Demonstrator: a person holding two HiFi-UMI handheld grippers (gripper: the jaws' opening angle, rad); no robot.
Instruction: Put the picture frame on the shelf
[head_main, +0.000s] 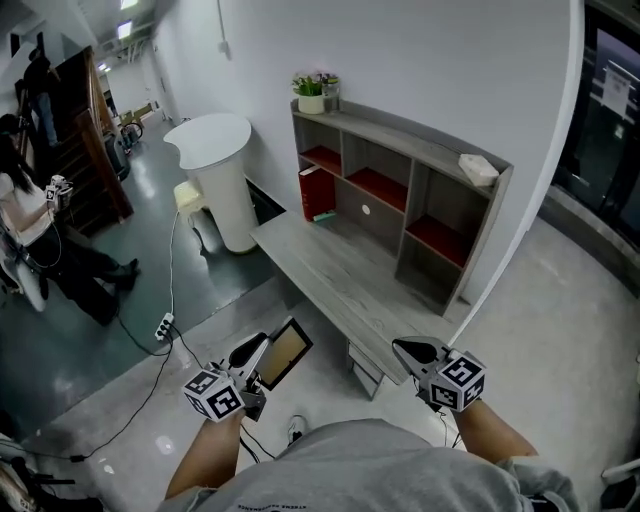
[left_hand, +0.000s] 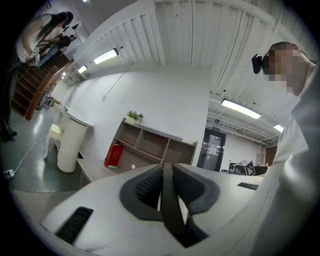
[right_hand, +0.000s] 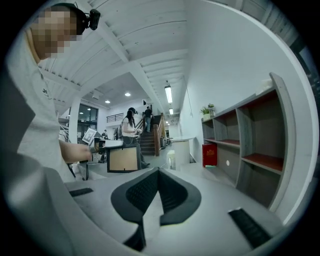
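The picture frame (head_main: 285, 352), black-rimmed with a tan panel, hangs over the floor in front of the bench, and my left gripper (head_main: 260, 352) is shut on its lower left edge. Seen from the left gripper view, the frame (left_hand: 170, 207) is a dark strip on edge, pinched between the pads of the left gripper (left_hand: 167, 167). The grey shelf (head_main: 400, 190) with red compartment floors stands against the white wall ahead. My right gripper (head_main: 402, 348) hovers near the bench's near corner. In its own view the right gripper (right_hand: 159, 171) is shut with its pads empty, and the frame (right_hand: 123, 159) shows off to the left.
A low grey bench (head_main: 330, 275) runs in front of the shelf. A red book (head_main: 316, 192) stands in a lower left compartment; a potted plant (head_main: 312, 95) and a white object (head_main: 478, 168) sit on top. A white round counter (head_main: 215, 170), a floor power strip (head_main: 163, 325) and people (head_main: 30, 230) are left.
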